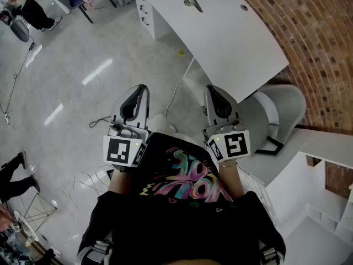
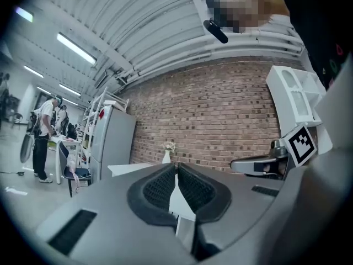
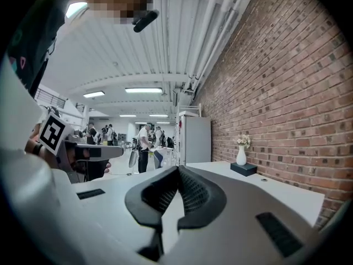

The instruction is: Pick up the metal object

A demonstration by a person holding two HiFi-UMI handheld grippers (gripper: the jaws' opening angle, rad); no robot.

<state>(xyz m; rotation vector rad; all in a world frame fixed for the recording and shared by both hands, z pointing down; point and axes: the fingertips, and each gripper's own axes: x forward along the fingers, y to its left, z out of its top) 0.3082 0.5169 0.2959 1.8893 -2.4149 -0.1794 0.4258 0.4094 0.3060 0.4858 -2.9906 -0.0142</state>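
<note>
A small shiny metal object lies on the white table at the far end, well ahead of both grippers. I hold the left gripper and the right gripper close to my body, side by side over the floor and short of the table's near edge. Both point forward. In the left gripper view the left gripper has its dark pads touching with nothing between them. The right gripper looks the same in its own view, shut and empty. Neither gripper view shows the metal object.
A grey chair stands under the table's near right corner, with a brick wall behind it. White shelving is at my right. Cables trail over the floor at left. A vase sits on the table; people stand far off.
</note>
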